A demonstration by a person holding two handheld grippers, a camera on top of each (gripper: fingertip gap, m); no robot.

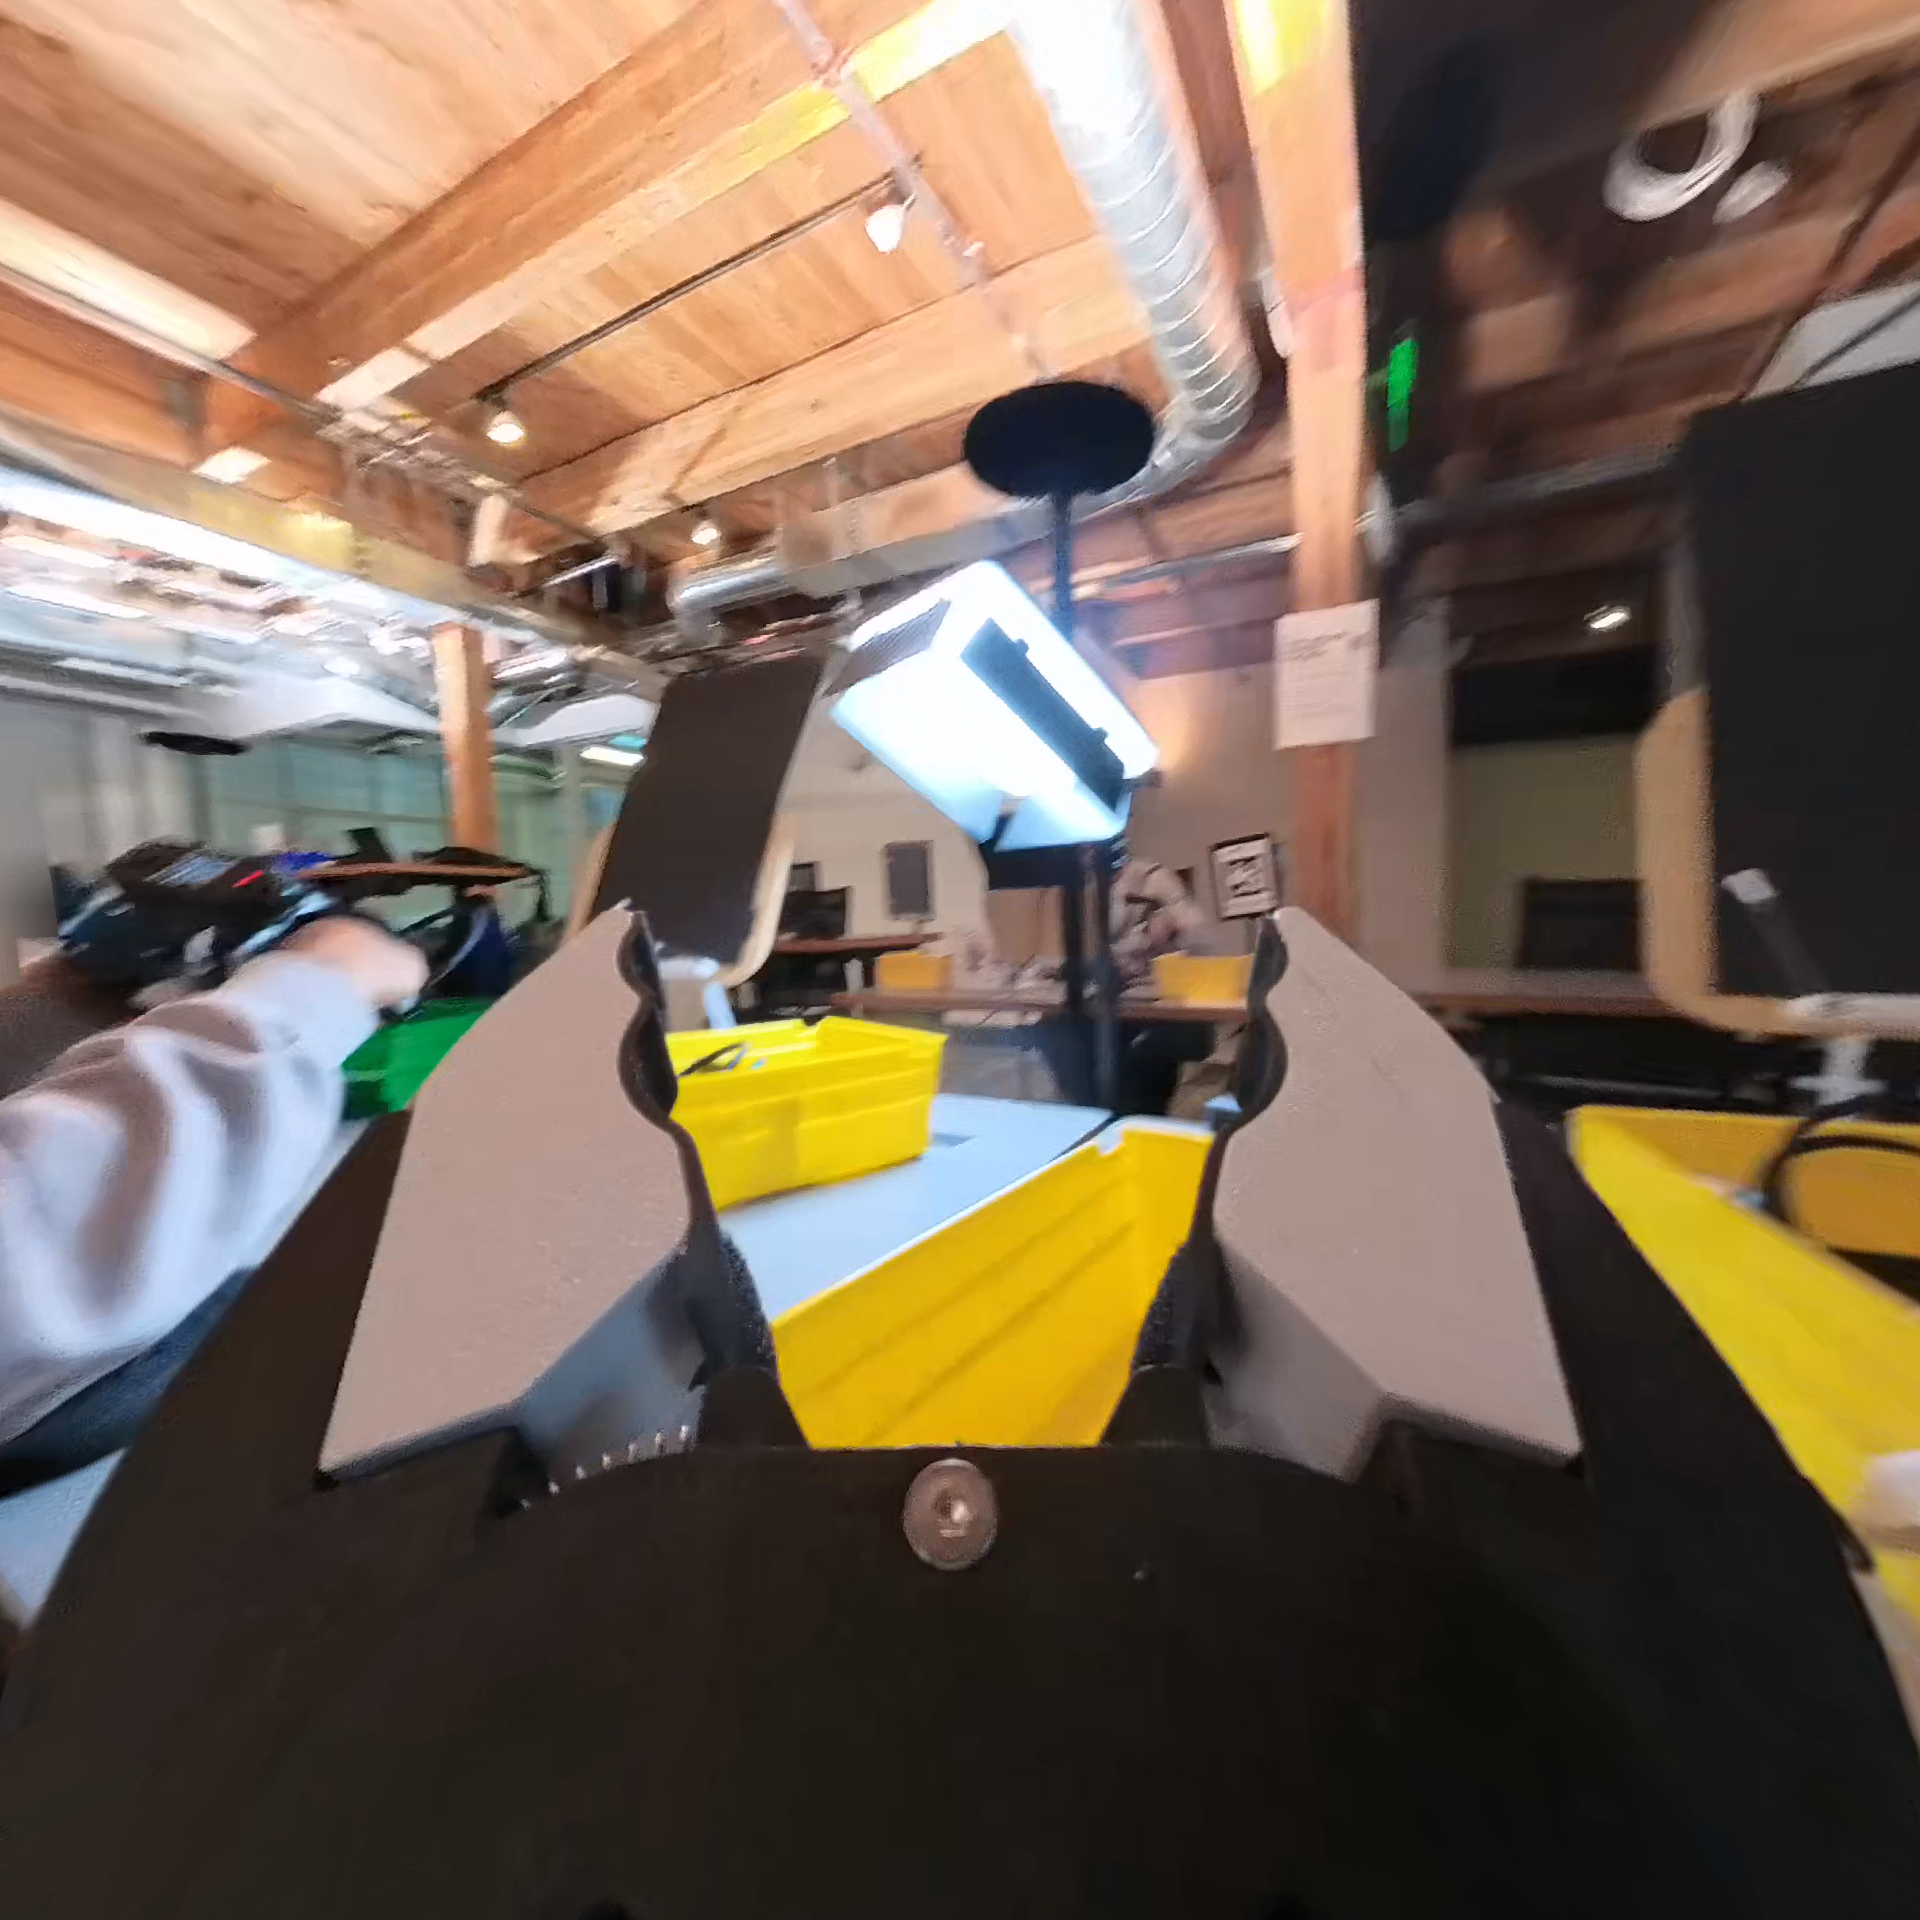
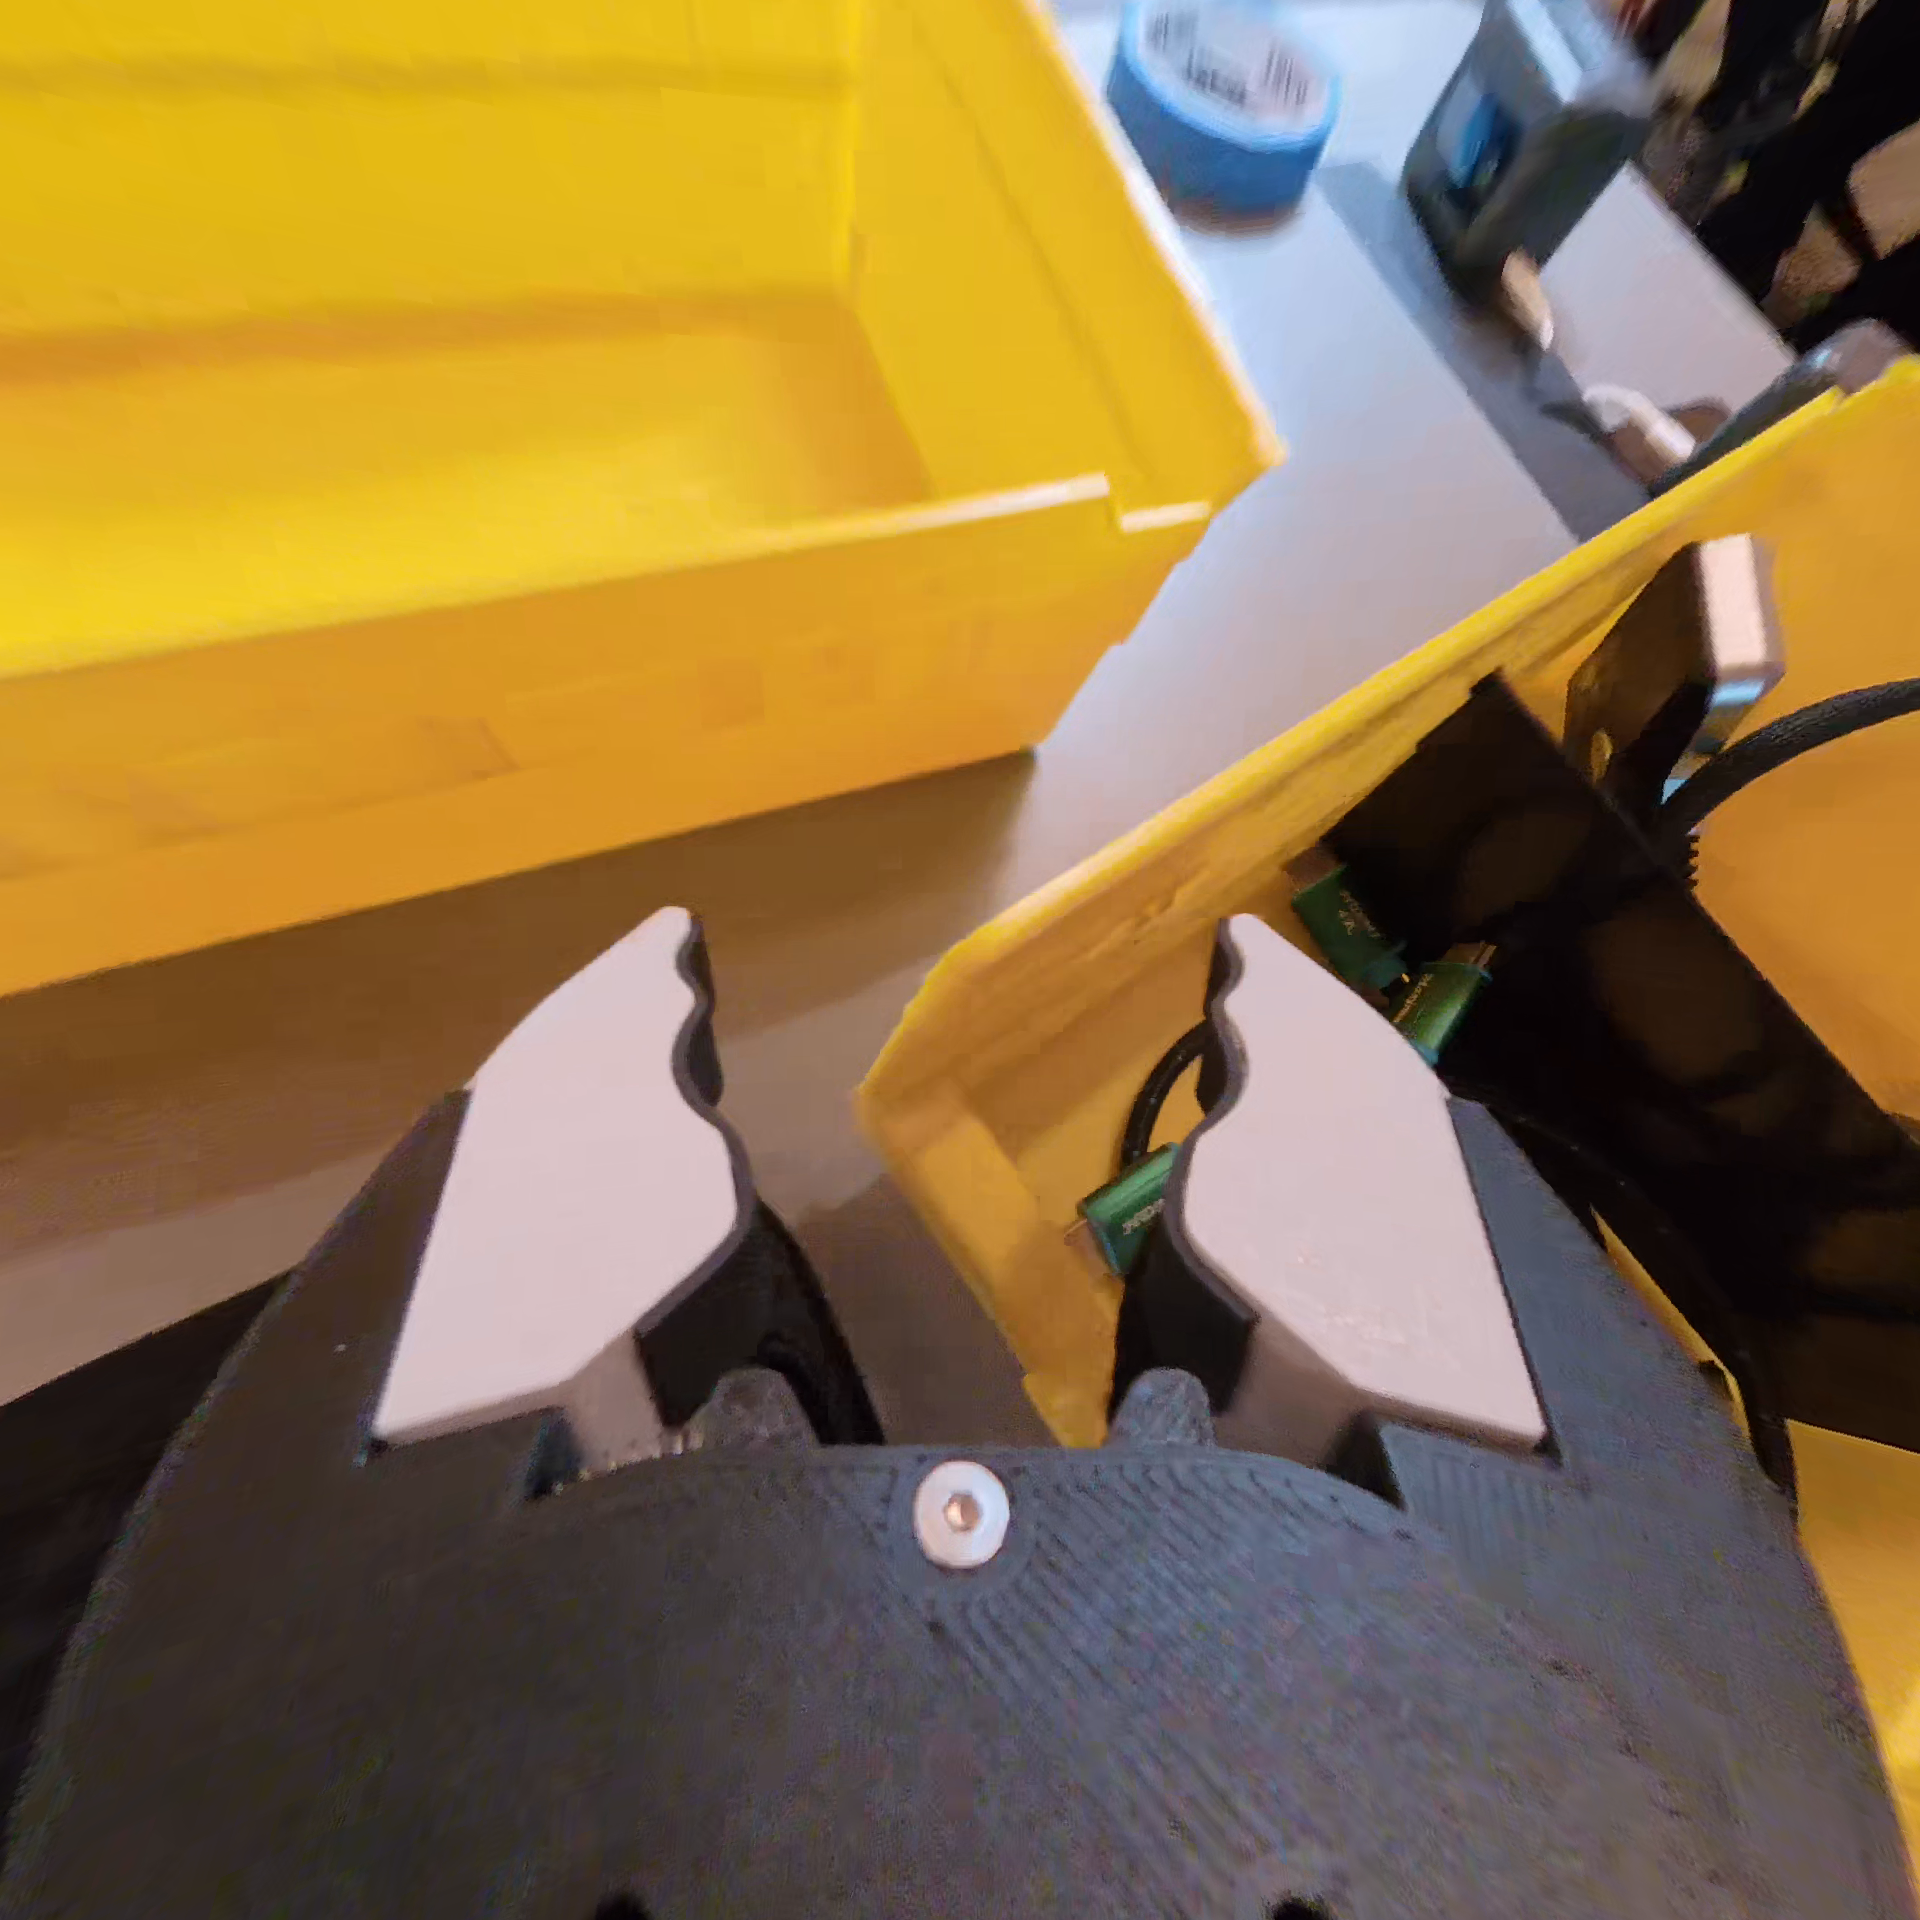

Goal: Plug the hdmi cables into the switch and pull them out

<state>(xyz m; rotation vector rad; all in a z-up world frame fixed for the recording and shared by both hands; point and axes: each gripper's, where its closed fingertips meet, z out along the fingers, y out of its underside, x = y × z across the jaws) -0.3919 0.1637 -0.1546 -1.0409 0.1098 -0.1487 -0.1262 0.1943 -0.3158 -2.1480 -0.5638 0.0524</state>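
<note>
HDMI cables (image 2: 1351, 930) lie binned beside the wide-spread, down-tilted right gripper (image 2: 961, 997).

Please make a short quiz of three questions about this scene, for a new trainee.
1. True or false: the right gripper is closed on a green connector.
2. What lies in the yellow bin on the right? A) green-ended cables and a black device B) only tape C) nothing
3. What colour is the roll of tape on the table?

Key:
1. False; its jaws stand apart, astride the bin's corner, holding nothing.
2. A
3. Blue
</note>
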